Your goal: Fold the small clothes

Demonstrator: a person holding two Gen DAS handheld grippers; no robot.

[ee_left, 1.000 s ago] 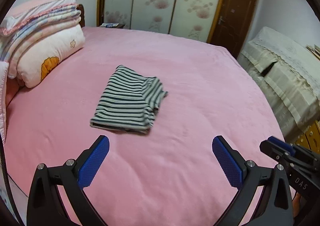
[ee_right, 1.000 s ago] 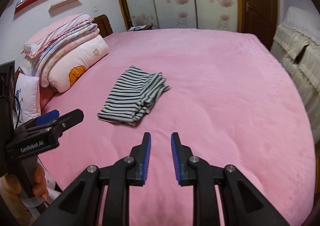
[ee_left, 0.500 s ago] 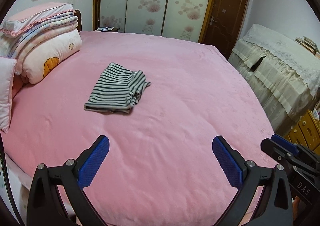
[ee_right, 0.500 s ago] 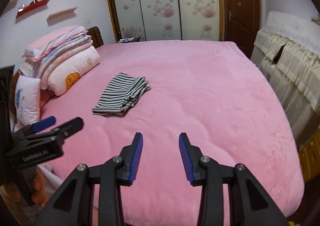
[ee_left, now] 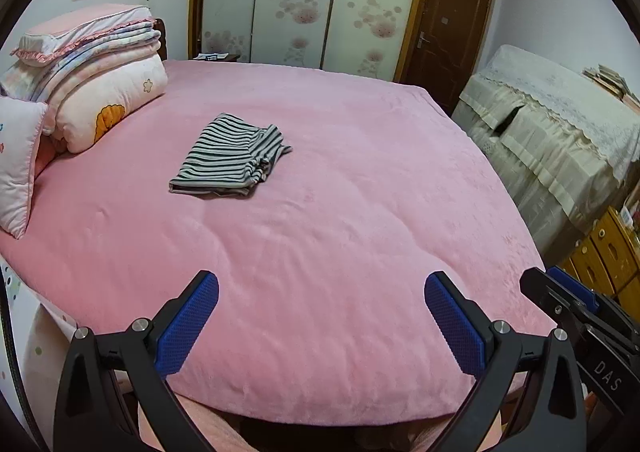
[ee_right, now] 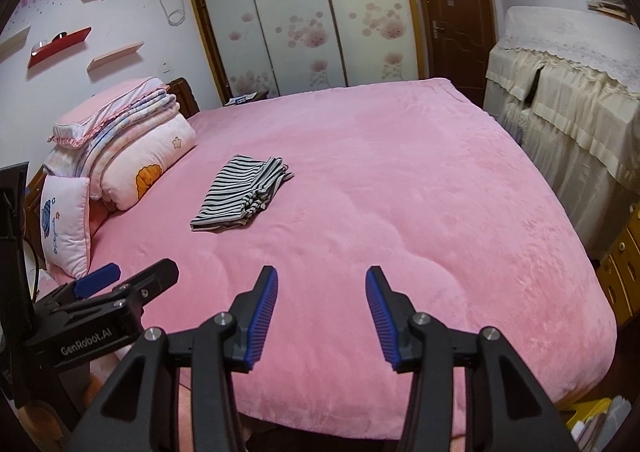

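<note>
A small black-and-white striped garment [ee_left: 230, 156] lies folded on the pink bed [ee_left: 360, 192], left of the middle; it also shows in the right wrist view [ee_right: 242, 194]. My left gripper [ee_left: 322, 288] is wide open and empty, held above the bed's near edge, far from the garment. My right gripper [ee_right: 322, 280] is open and empty, also near the bed's front edge. The left gripper shows at the lower left of the right wrist view [ee_right: 120, 284]. The right gripper shows at the right edge of the left wrist view [ee_left: 568, 292].
Folded quilts and pillows [ee_left: 92, 92] are stacked at the bed's left head end. A wardrobe with floral sliding doors [ee_left: 304, 0] and a brown door [ee_left: 444, 28] stand behind. Cloth-covered furniture [ee_left: 560, 124] and a wooden cabinet [ee_left: 608, 252] stand to the right.
Both grippers have pulled back from the garment toward the bed's front edge. The right gripper's jaws have opened wider. The garment lies unmoved.
</note>
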